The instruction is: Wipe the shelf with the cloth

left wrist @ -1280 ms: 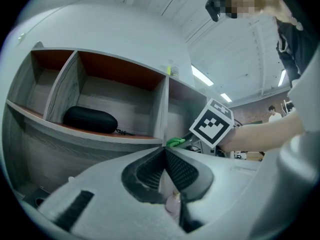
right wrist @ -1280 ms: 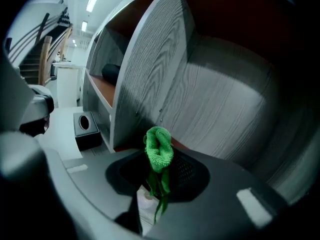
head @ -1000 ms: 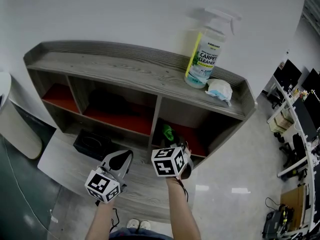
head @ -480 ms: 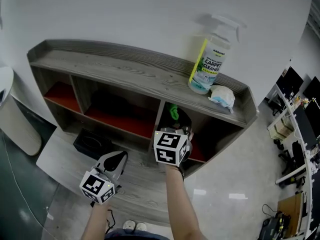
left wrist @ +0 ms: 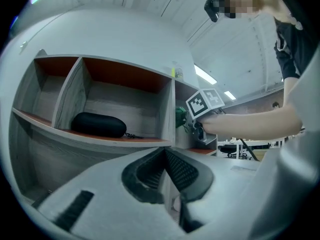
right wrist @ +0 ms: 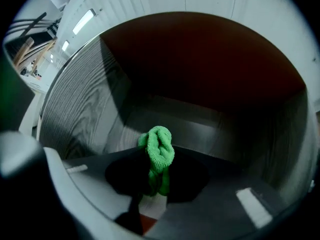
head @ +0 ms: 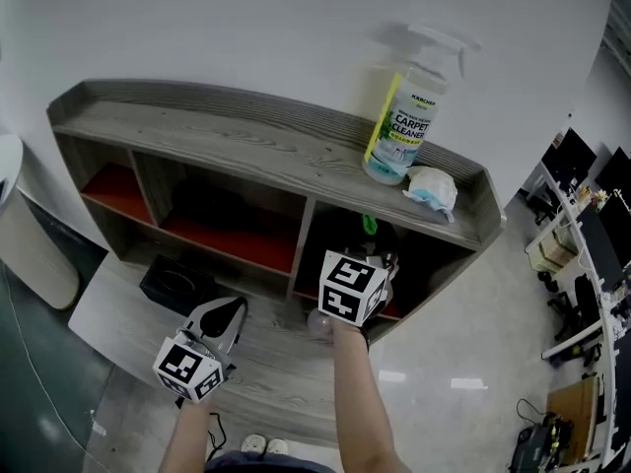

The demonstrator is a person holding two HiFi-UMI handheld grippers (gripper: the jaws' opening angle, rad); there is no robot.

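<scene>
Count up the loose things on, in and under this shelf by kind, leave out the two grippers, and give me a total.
spray bottle: 1
green cloth: 1
black case: 1
black box: 1
white crumpled bundle: 1
Total: 5

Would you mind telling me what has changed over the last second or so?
The right gripper, shut on the green cloth, moved up and rightward and now points straight into the shelf's right compartment. The left gripper stayed low in front, shut and empty; the spray bottle and black case did not move.
</scene>
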